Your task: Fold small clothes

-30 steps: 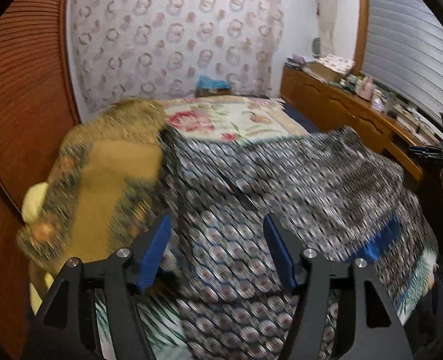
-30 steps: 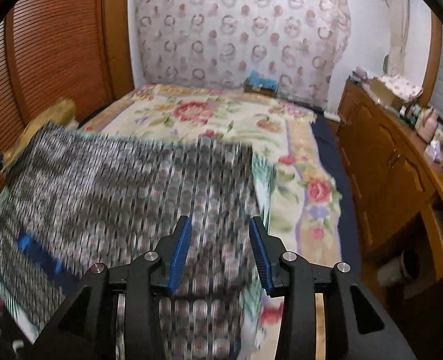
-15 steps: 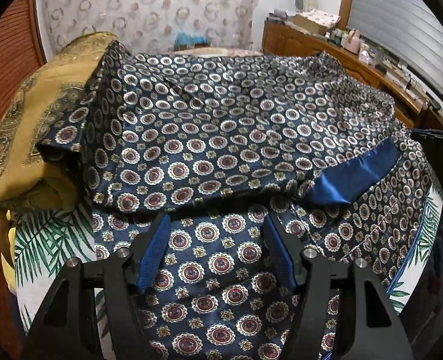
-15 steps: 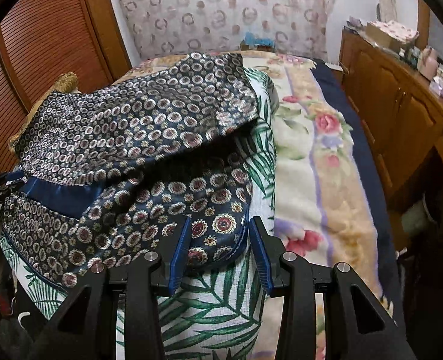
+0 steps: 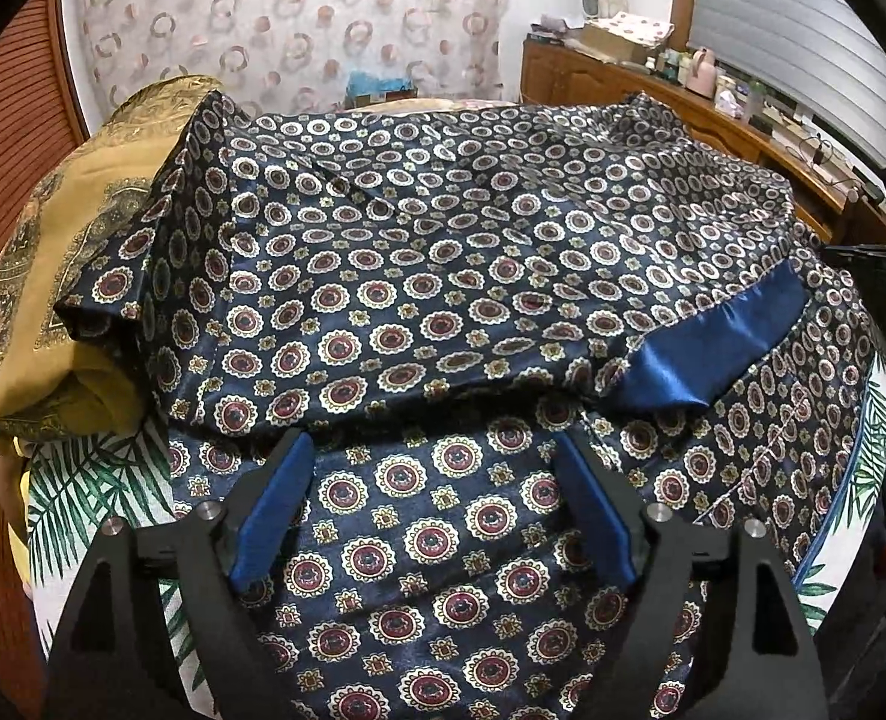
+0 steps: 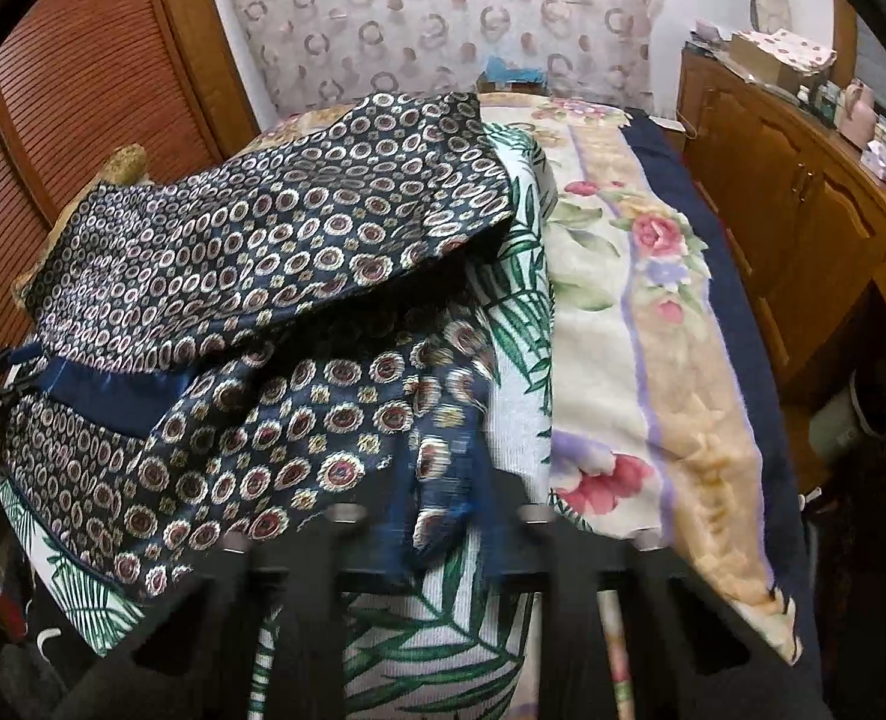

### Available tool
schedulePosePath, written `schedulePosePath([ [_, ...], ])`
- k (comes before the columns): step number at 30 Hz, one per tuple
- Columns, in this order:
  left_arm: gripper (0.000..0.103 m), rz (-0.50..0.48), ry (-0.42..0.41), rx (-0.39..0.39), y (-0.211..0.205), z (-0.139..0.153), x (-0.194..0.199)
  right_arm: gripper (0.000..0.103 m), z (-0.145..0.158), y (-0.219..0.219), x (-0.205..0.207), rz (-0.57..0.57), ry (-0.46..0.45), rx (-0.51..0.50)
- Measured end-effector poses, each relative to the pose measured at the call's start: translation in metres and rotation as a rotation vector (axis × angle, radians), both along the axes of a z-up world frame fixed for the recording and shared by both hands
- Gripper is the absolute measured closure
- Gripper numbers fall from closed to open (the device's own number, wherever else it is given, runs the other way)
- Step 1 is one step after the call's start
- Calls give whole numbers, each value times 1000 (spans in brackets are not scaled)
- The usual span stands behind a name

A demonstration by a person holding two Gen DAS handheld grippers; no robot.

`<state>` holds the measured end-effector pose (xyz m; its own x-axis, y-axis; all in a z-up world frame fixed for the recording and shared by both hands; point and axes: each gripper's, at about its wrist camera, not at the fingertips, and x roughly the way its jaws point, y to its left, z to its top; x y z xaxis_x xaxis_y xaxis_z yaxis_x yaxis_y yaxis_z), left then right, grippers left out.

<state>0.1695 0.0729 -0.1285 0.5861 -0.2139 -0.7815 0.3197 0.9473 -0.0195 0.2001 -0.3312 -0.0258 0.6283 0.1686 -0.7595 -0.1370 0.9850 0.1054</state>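
Two tools: left tool [image 5: 428, 513] opening, right tool [image 6: 440, 525] closing on patterned garment [image 6: 299, 420].

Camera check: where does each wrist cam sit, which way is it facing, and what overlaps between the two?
Left wrist: sits on the left gripper, angled down at the navy medallion-print satin garment; both blue-padded fingers show, jaws opening, cloth beneath them.
Right wrist: sits on the right gripper, angled down at the garment's edge beside the floral blanket; blurred black fingers show, jaws closing on that edge.
Shared: the garment, the palm-leaf sheet, the ring-patterned curtain, the wooden cabinet.
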Motion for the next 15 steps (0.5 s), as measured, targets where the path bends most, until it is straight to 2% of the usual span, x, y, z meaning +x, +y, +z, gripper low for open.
schedulePosePath([
  [2, 20, 0, 0, 1, 0, 0, 0, 100, -1, 5, -3, 10, -12, -5],
  [5, 20, 0, 0, 0, 0, 0, 0, 100, 10, 4, -13, -1, -50, -26],
  [8, 19, 0, 0, 0, 0, 0, 0, 100, 25, -2, -29, -59, -105, -38],
  [12, 19, 0, 0, 0, 1, 0, 1, 100, 23, -1, -37, -108, -87, -114],
  [15, 19, 1, 0, 1, 0, 0, 0, 87, 19, 3, -37, -133, -69, -164],
])
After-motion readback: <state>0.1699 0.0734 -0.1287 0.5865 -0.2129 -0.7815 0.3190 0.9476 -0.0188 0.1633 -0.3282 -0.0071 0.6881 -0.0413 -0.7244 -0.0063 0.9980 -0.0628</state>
